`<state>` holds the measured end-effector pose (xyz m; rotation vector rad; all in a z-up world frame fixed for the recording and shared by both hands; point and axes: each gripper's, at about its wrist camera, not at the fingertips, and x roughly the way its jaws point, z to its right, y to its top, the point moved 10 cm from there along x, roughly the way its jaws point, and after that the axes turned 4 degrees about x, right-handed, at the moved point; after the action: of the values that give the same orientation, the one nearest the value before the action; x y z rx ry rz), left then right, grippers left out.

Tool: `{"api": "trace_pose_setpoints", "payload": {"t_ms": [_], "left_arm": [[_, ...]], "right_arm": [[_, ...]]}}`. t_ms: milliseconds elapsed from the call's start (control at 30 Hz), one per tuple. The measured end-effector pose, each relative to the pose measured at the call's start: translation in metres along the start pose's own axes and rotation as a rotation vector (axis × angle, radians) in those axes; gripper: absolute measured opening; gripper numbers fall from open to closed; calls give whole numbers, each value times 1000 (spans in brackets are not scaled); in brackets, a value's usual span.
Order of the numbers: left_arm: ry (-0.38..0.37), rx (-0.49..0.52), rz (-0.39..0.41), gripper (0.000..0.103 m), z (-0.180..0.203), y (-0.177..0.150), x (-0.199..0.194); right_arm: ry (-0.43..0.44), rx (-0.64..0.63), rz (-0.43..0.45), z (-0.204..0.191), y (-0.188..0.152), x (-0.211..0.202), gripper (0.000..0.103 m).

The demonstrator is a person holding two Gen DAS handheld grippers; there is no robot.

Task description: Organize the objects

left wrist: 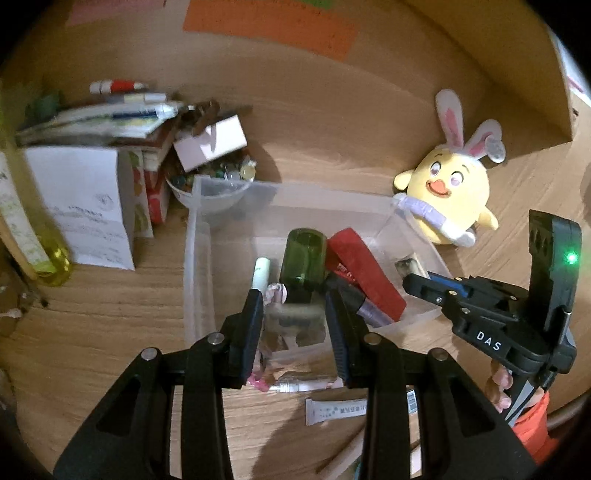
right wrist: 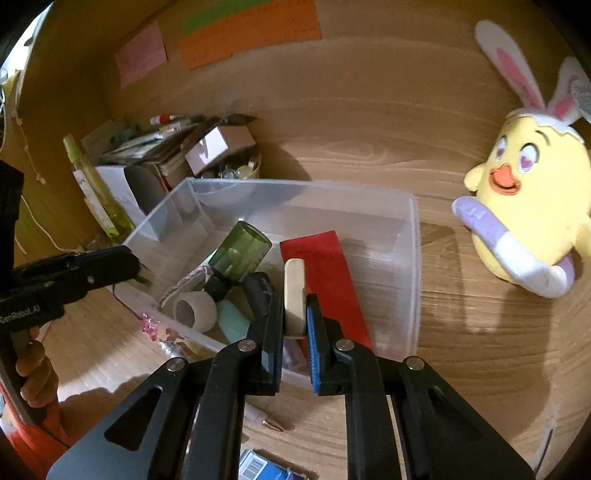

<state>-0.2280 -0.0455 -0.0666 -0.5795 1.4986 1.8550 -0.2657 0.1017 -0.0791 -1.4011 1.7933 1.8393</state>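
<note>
Right wrist view: right gripper (right wrist: 295,317) clamped on a flat wooden block (right wrist: 294,295), held over the clear plastic bin (right wrist: 413,258), above the red pouch (right wrist: 325,273). Block looks light, stiff, smooth; grip sits at its lower end. Bin's right half has free room; near rim is just below. Left gripper (left wrist: 295,314) spread apart, holding nothing, over the green bottle (left wrist: 303,262).

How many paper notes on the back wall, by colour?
pink note: 1
green note: 1
orange note: 1
Total: 3
</note>
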Motion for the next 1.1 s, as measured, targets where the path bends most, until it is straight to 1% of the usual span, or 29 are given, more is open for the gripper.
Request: {"api": "trace_pose_setpoints", "payload": {"t_ms": [100, 233, 333, 400, 467, 567, 633, 667, 767, 900, 1000, 1100], "left_arm": [[9, 4, -20, 34, -1, -3, 8], [5, 9, -38, 35, 0, -7, 11], [6, 16, -28, 42, 2, -8, 6], [8, 28, -12, 47, 4, -9, -1], [19, 43, 5, 53, 5, -9, -8], [34, 65, 28, 59, 7, -12, -20], [47, 77, 35, 62, 5, -17, -27], [52, 81, 34, 63, 4, -19, -30], [68, 88, 24, 64, -1, -29, -36], [91, 89, -6, 66, -10, -46, -37], [114, 82, -38, 66, -19, -58, -31], [127, 63, -83, 66, -28, -70, -21]], "right_arm": [[4, -5, -28, 0, -4, 9, 10], [-1, -5, -29, 1, -4, 9, 11], [-14, -3, -25, 4, -5, 6, 19], [-7, -1, -16, 4, -6, 1, 28], [-14, -8, -2, 4, -6, -5, 33], [-30, -27, 23, 3, -8, -17, 37], [-27, -31, 40, 2, -9, -26, 41], [-22, -30, 50, 2, -11, -31, 45], [-12, -22, 75, 2, -16, -47, 52], [-23, -22, 90, 3, -31, -64, 55], [-42, -31, 81, 4, -48, -69, 57], [-31, -35, 44, 3, -70, -66, 62]]}}
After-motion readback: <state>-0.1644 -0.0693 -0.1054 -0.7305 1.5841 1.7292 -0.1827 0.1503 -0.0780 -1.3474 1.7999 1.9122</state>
